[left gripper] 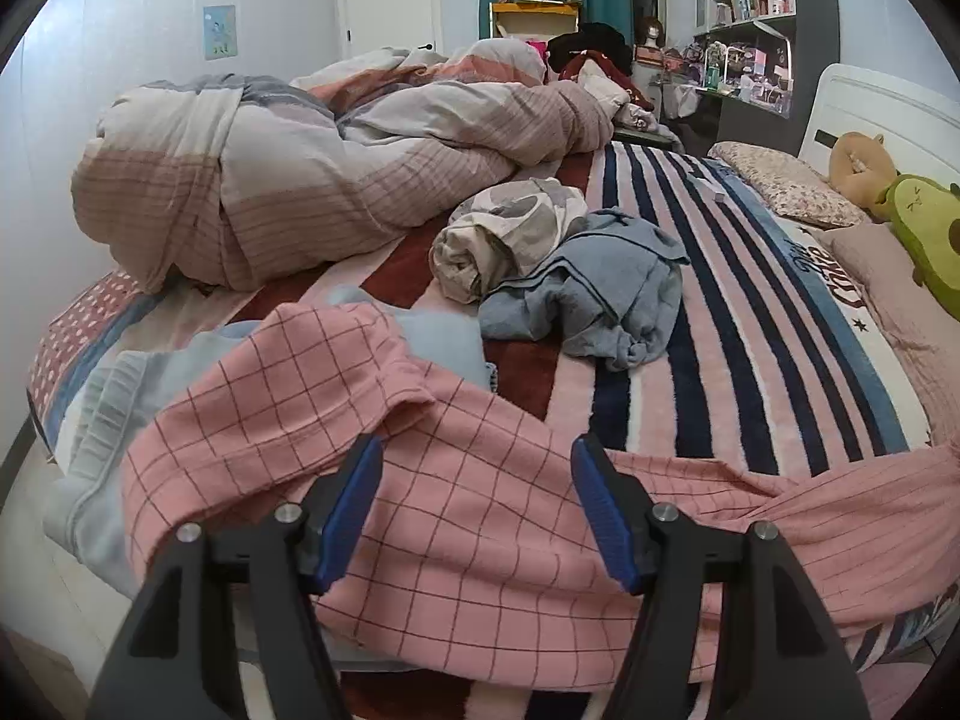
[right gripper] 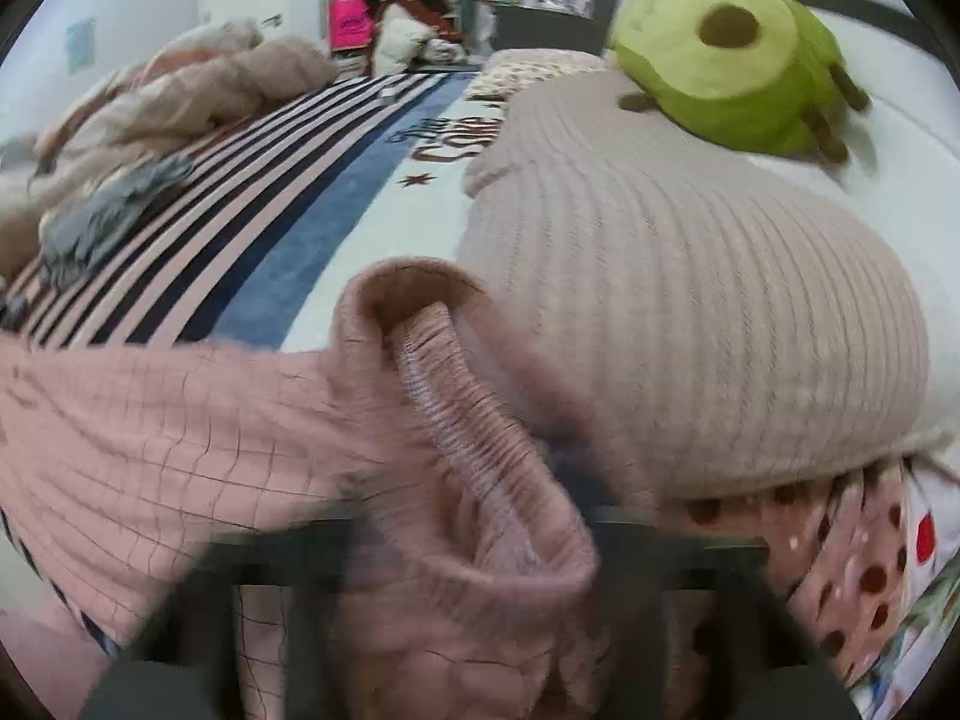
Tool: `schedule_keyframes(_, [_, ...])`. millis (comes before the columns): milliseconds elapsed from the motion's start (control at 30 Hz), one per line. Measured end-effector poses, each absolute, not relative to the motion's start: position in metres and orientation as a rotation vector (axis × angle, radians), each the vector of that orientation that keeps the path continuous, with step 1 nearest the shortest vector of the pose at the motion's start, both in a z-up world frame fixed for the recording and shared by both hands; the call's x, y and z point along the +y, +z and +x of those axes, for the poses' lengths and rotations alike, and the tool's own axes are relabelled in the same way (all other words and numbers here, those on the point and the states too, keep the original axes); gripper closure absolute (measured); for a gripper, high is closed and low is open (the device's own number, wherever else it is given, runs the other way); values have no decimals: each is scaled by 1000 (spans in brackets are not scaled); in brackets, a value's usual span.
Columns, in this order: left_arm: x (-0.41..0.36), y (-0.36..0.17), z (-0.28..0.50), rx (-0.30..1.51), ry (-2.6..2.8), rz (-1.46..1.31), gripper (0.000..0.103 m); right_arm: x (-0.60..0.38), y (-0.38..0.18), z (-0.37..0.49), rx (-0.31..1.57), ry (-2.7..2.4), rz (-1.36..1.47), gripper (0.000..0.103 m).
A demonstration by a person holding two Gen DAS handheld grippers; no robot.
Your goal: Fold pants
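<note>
barely begun: the pink checked pants (left gripper: 480,516) lie rumpled across the bed (left gripper: 750,324), unfolded. my left tool (left gripper: 477,510) hangs open over them; my right tool (right gripper: 474,546) is clamped on their waistband (right gripper: 444,396).

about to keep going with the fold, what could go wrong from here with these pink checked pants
1. The left gripper stands open over the pink checked pants, gripping nothing, so a pull by the right gripper, shut on the bunched elastic waistband, may drag them askew.
2. The ribbed beige pillow crowds the waistband and could snag it.
3. The crumpled grey-blue garment lies close and could get caught in the fold.
</note>
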State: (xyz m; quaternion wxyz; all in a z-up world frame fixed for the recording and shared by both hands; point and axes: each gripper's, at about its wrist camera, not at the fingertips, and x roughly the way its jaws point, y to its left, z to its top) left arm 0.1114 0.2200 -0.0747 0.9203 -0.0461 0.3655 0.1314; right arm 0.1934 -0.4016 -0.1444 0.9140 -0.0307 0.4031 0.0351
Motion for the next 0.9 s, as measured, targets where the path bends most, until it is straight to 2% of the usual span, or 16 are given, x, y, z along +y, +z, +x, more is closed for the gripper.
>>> schedule_keyframes(67, [219, -77, 112, 755, 263, -99, 42, -422, -137, 186, 801, 88, 63, 98])
schedule_keyframes(167, [216, -79, 111, 760, 259, -98, 42, -436, -121, 174, 729, 16, 71, 99])
schedule_keyframes(333, [208, -83, 113, 772, 219, -108, 42, -464, -95, 160, 689, -49, 76, 99])
schedule_keyframes(367, [205, -85, 114, 776, 212, -106, 41, -470, -96, 161, 710, -39, 100, 96])
schedule_keyframes(433, [201, -86, 115, 778, 226, -84, 40, -478, -108, 168, 801, 6, 139, 81])
schedule_keyframes(467, [199, -87, 115, 777, 239, -64, 40, -478, -114, 171, 828, 15, 128, 65])
schedule_keyframes(500, [196, -87, 115, 778, 241, -53, 40, -476, -116, 168, 819, 1, 100, 44])
schedule_keyframes(567, [194, -85, 114, 779, 227, -60, 40, -476, -117, 161, 783, -32, 66, 19])
schedule_keyframes(600, [193, -83, 113, 777, 220, -61, 40, -480, -116, 158, 766, -45, 74, 16])
schedule_keyframes(733, [186, -76, 110, 761, 218, -44, 40, -503, -131, 163, 822, 35, 224, 16])
schedule_keyframes(767, [183, -74, 110, 758, 210, -49, 40, -505, -137, 164, 842, 71, 256, 18])
schedule_keyframes(833, [180, -73, 110, 757, 194, -63, 39, -501, -151, 166, 873, 170, 315, 61])
schedule_keyframes(867, [177, -73, 109, 758, 185, -74, 39, -498, -157, 167, 889, 215, 333, 97])
schedule_keyframes(900, [174, -73, 109, 760, 177, -81, 39, -498, -158, 167, 891, 218, 336, 97])
